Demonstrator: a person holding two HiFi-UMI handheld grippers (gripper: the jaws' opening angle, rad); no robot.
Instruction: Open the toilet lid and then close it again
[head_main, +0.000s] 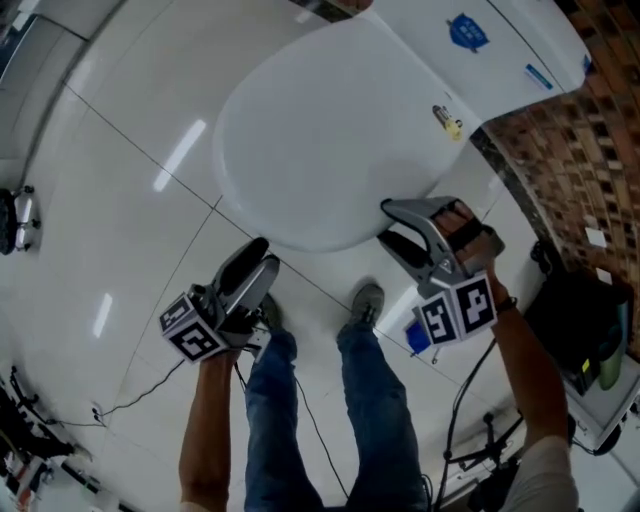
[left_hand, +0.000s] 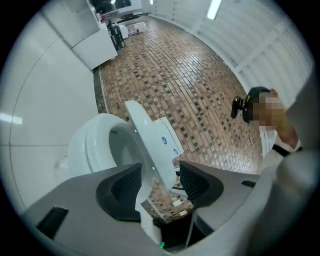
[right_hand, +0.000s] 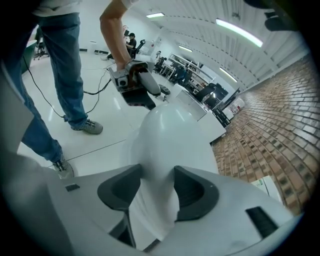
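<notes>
The white toilet lid (head_main: 320, 150) fills the middle of the head view. My right gripper (head_main: 388, 225) is at its right front rim. In the right gripper view the jaws (right_hand: 157, 172) are shut on the lid's edge (right_hand: 165, 135), with a pad against each face. The left gripper view, rolled on its side, shows the lid (left_hand: 145, 135) lifted off the bowl (left_hand: 87, 145) with a gap. My left gripper (head_main: 258, 258) is at the lid's front rim, half open (left_hand: 159, 167). The rim runs into its gap, and brick floor shows beside one pad.
The tank (head_main: 480, 50) with a blue sticker is behind the lid. Brown brick floor (head_main: 580, 140) lies to the right, with black equipment (head_main: 580, 310) on it. The person's shoes (head_main: 367, 300) are on white tiles in front of the bowl, and a cable (head_main: 140, 395) trails to the left.
</notes>
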